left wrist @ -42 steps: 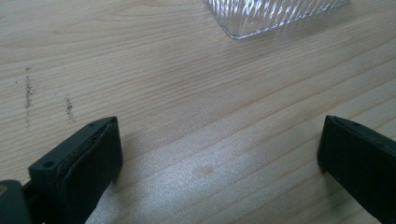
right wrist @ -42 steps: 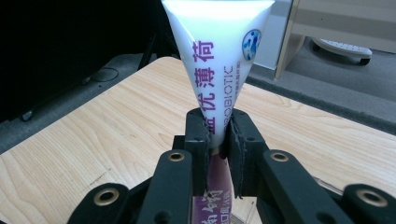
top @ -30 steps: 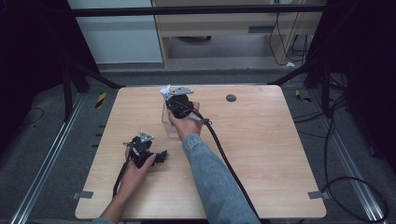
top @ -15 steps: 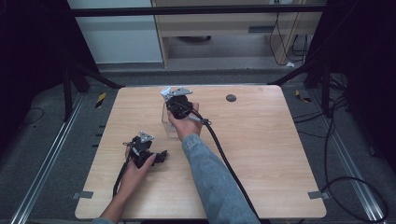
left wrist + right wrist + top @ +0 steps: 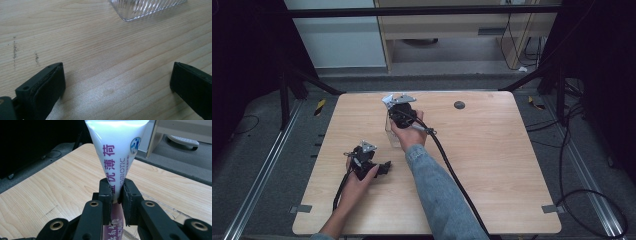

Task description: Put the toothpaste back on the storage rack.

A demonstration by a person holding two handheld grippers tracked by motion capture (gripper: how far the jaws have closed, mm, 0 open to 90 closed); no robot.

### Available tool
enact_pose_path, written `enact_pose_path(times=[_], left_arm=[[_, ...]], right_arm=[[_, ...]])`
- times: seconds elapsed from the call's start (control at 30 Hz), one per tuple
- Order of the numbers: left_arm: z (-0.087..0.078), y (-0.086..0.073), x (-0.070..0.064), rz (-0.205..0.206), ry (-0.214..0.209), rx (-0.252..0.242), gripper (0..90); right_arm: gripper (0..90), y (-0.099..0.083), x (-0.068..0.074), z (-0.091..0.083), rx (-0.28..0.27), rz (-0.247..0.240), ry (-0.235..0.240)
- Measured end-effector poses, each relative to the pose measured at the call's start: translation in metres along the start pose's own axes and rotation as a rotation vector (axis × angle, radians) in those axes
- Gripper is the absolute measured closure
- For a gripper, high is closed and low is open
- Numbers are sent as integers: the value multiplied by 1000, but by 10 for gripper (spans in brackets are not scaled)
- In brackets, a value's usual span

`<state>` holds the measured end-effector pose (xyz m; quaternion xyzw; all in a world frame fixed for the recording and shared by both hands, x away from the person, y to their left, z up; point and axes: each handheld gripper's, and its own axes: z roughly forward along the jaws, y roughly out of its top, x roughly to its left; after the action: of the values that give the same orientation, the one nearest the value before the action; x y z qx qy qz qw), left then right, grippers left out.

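High view overhead facing forward-down, claw views close, sharing table (image 5: 492, 165)

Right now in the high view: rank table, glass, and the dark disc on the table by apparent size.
1. Table, by far.
2. Glass, partly hidden by the right hand.
3. Disc, smallest.

The white tube (image 5: 117, 152) is cut off at 12 o'clock, its lower end hidden behind the jaws. The ribbed glass (image 5: 142, 8) is cropped at 12 o'clock.
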<state>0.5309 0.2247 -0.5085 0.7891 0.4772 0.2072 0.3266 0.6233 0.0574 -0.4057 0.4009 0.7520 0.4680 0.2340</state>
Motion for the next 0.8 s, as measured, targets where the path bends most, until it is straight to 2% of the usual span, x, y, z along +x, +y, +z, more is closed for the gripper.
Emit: enact_pose_path(times=[0.8], left_arm=[[0, 0, 0, 2, 0, 1, 0]], right_arm=[[780, 3, -1, 6, 8, 12, 1]])
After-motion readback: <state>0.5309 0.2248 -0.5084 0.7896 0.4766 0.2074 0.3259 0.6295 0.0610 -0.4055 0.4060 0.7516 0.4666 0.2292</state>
